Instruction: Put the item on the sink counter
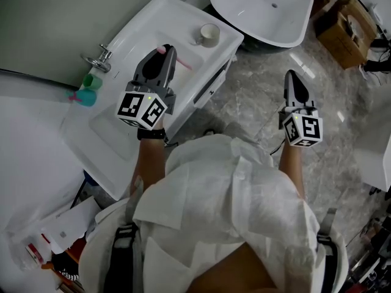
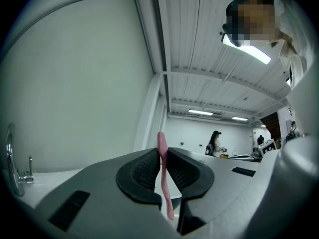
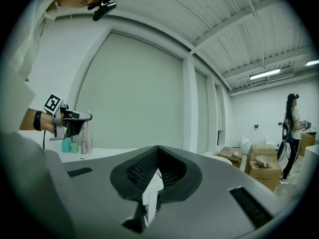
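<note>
A thin pink item point(image 2: 163, 169), like a toothbrush handle, stands upright between the pads of my left gripper point(image 2: 162, 151), which is shut on it. In the head view the left gripper point(image 1: 164, 49) hovers over the white sink counter point(image 1: 153, 14), and the pink item point(image 1: 183, 65) sticks out to its right above the basin. My right gripper point(image 1: 291, 75) hangs over the marble floor, away from the sink. Its jaws point(image 3: 157, 151) meet with nothing between them. From the right gripper view the left gripper point(image 3: 75, 117) shows at far left.
A chrome faucet point(image 1: 99, 58) and teal cups point(image 1: 88, 93) stand at the sink's back left, a pale cup point(image 1: 209, 35) on its right corner. A loose white basin point(image 1: 263, 8) and cardboard boxes point(image 1: 348, 32) lie on the floor. A person point(image 3: 290, 133) stands far off.
</note>
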`<control>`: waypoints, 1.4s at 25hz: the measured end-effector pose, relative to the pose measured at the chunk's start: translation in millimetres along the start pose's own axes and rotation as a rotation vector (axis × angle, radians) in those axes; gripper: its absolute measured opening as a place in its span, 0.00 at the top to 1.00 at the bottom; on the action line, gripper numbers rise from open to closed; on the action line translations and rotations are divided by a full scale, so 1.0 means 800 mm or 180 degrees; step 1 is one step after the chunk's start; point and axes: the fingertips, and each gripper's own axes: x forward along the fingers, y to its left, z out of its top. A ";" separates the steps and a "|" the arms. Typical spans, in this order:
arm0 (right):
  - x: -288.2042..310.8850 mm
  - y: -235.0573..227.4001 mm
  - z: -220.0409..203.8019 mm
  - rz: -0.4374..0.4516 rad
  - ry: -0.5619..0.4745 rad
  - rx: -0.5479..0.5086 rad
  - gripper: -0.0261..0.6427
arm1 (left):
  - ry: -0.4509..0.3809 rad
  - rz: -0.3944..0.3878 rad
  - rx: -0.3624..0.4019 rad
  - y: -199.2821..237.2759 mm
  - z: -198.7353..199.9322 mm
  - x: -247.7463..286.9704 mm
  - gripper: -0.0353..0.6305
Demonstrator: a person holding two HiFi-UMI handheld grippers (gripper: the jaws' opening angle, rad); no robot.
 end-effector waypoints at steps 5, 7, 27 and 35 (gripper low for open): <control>0.030 -0.005 0.000 0.0099 0.0019 -0.0030 0.95 | 0.0034 0.0066 -0.0062 0.011 -0.010 0.012 0.87; 0.049 -0.012 -0.001 0.0156 0.0019 -0.0030 0.95 | 0.0044 0.0111 -0.0060 0.017 -0.013 0.020 0.87; 0.324 -0.086 -0.010 0.1206 0.0050 0.0047 0.95 | 0.0074 0.0812 -0.0059 0.090 -0.042 0.190 0.87; 0.397 -0.088 -0.022 0.1661 0.0083 0.0033 0.95 | 0.0147 0.1035 -0.0032 0.094 -0.077 0.246 0.87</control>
